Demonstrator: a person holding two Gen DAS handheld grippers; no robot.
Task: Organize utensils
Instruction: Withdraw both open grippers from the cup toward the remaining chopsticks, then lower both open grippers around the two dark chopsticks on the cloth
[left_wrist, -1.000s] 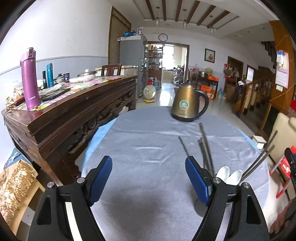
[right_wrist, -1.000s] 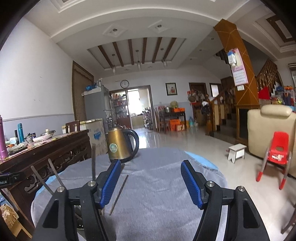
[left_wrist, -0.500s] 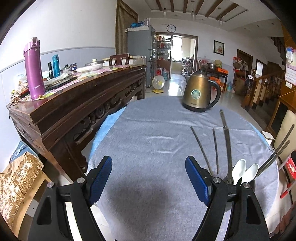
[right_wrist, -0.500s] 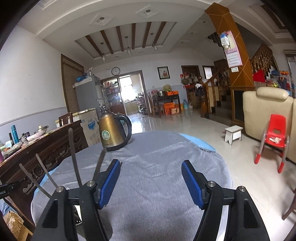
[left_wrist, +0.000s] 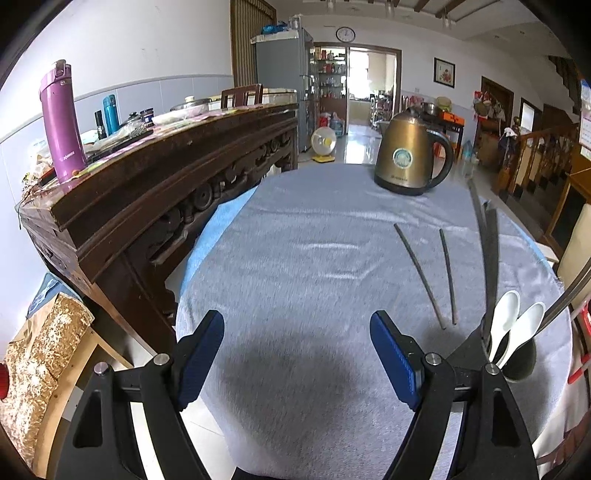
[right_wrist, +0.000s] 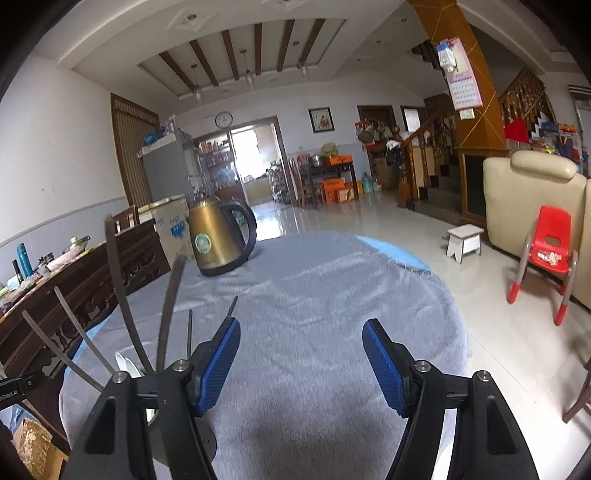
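We note a round tabletop (left_wrist: 295, 277) under grey cloth. Near its right edge a dark utensil holder (left_wrist: 522, 363) already carries two white plastic spoons (left_wrist: 511, 328) and several long dark and metal sticks. Two thin dark chopsticks (left_wrist: 432, 273) lie loose on the cloth just left of it; we judge these are what remains. Left gripper (left_wrist: 295, 358) and right gripper (right_wrist: 301, 363) are both spread, pinching nothing. A brass-coloured kettle (left_wrist: 412, 153) stands at the far side.
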